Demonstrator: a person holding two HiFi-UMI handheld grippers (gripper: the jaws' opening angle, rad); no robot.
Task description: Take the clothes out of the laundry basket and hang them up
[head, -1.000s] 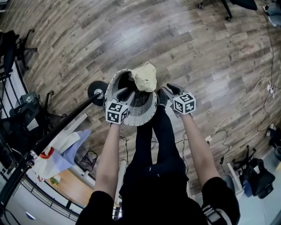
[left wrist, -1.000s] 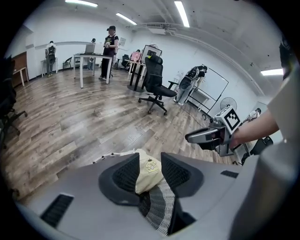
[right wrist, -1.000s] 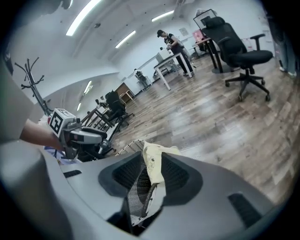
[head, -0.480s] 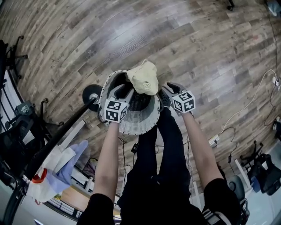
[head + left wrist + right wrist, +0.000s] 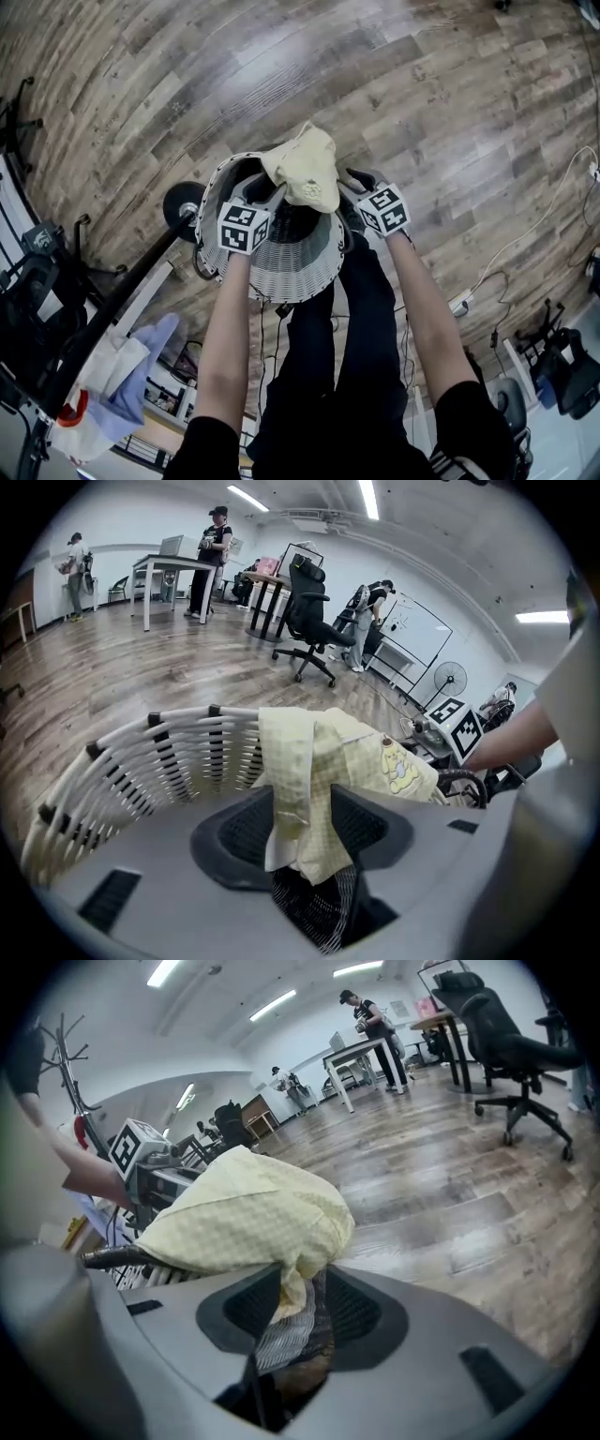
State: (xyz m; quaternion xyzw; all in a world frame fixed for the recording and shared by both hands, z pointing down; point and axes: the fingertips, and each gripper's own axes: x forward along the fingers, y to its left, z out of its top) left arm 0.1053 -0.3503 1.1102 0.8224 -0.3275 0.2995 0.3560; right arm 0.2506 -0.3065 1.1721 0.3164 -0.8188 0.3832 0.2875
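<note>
Head view: both hands have sunk to the laundry basket (image 5: pixel 281 279), whose far rim carries the yellow garment (image 5: pixel 305 169). The left hand-held gripper (image 5: pixel 263 192) and right hand-held gripper (image 5: pixel 353 184) have just been opening, jaws moderately apart around its cloth, unpinched; a grasp likely comes next.

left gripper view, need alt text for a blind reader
A pale yellow checked garment drapes over the rim of a white woven laundry basket and hangs between the left gripper's jaws, which have just been opening. Behind: wood floor, a black office chair, desks.
</note>
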